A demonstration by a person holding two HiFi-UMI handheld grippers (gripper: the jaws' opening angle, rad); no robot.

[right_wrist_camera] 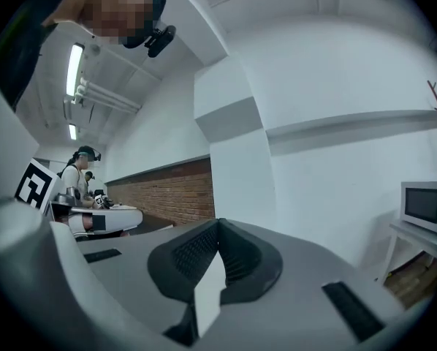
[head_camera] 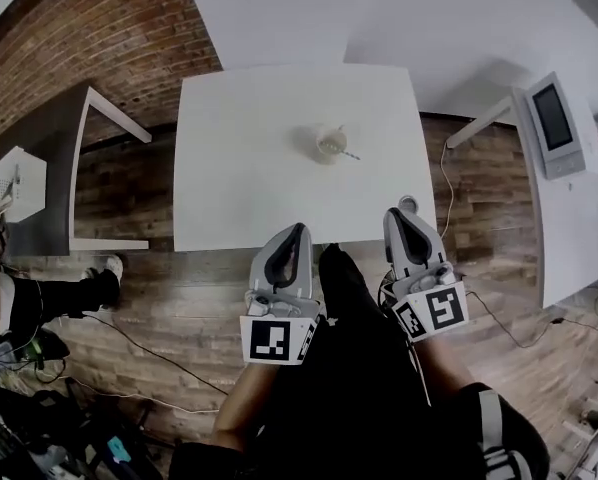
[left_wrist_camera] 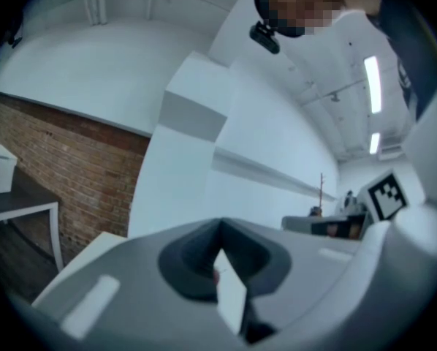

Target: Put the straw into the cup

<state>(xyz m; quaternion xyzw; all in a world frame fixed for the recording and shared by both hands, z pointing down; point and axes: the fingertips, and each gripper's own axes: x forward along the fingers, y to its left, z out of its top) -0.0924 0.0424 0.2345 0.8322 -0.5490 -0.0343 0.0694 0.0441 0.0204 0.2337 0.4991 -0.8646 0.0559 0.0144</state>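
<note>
A small pale cup (head_camera: 330,143) stands near the middle of the white table (head_camera: 239,188). A thin straw (head_camera: 348,154) sticks out at the cup's right side, one end at its mouth. Both grippers are held low in front of the table's near edge, well short of the cup. My left gripper (head_camera: 297,230) is shut with nothing in it, and its jaws meet in a line in the left gripper view (left_wrist_camera: 220,229). My right gripper (head_camera: 399,213) is also shut and empty (right_wrist_camera: 218,225). Both gripper views point up at walls and ceiling, so neither shows the cup.
A small round object (head_camera: 408,204) sits at the table's front right corner, just beyond the right gripper. A grey desk (head_camera: 39,168) stands to the left, and a white bench with a screen (head_camera: 554,118) to the right. Cables run over the wood floor (head_camera: 149,353).
</note>
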